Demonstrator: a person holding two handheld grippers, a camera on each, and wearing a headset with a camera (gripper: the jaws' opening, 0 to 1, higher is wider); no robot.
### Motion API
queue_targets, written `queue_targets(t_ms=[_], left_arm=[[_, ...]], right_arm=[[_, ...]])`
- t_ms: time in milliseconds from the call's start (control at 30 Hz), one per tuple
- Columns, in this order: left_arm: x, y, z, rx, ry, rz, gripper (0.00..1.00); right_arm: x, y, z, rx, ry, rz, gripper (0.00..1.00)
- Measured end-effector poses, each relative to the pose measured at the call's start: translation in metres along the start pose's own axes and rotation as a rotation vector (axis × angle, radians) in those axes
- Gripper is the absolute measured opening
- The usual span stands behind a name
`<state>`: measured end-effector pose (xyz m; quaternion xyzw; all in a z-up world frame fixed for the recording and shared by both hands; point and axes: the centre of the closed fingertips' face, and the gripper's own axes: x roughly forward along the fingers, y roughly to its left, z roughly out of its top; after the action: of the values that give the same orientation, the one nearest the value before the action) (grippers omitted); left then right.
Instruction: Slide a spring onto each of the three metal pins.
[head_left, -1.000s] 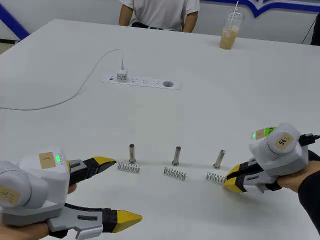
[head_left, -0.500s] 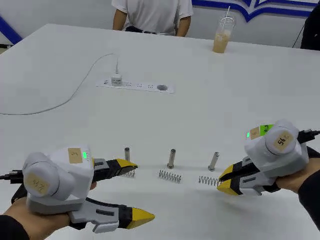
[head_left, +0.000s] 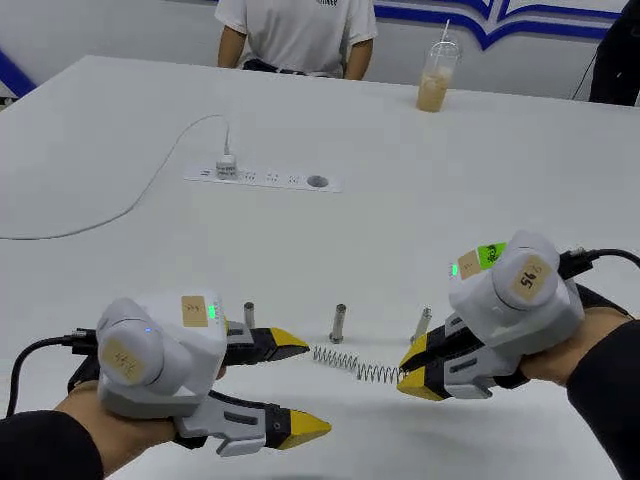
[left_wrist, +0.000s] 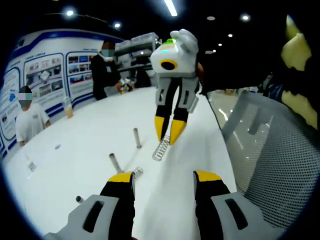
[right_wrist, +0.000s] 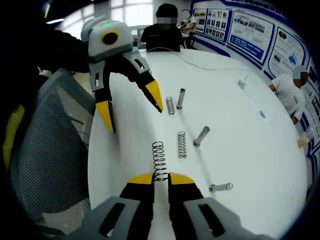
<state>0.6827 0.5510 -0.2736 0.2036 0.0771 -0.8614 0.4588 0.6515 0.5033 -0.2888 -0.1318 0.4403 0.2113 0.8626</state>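
Left pin (head_left: 249, 313) partly behind left tool (head_left: 316, 388), seated person (head_left: 296, 35) cropped at top

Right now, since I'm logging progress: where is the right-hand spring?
In the right gripper view the spring is gripped end-on in the right tongs, left of the right pin, with the middle spring just ahead of it.

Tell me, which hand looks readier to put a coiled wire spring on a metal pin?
The right. The right gripper is shut on a thin coiled metal spring, close to a short silver metal pin. The left gripper is open, holding nothing.
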Motion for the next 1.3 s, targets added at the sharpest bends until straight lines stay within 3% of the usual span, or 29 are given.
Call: queue_targets(t_ms=[400, 967, 1300], left_arm=[[0.013, -0.005, 0.000, 0.057, 0.021, -0.039, 0.35], [0.018, -0.007, -0.004, 0.118, 0.037, -0.040, 0.15], [0.018, -0.005, -0.005, 0.122, 0.045, -0.035, 0.12]], right_arm=[[0.009, 0.017, 0.020, -0.059, 0.014, 0.055, 0.11], [0.011, 0.026, 0.024, -0.055, 0.042, 0.080, 0.11], [0.004, 0.028, 0.040, -0.053, 0.004, 0.080, 0.11]])
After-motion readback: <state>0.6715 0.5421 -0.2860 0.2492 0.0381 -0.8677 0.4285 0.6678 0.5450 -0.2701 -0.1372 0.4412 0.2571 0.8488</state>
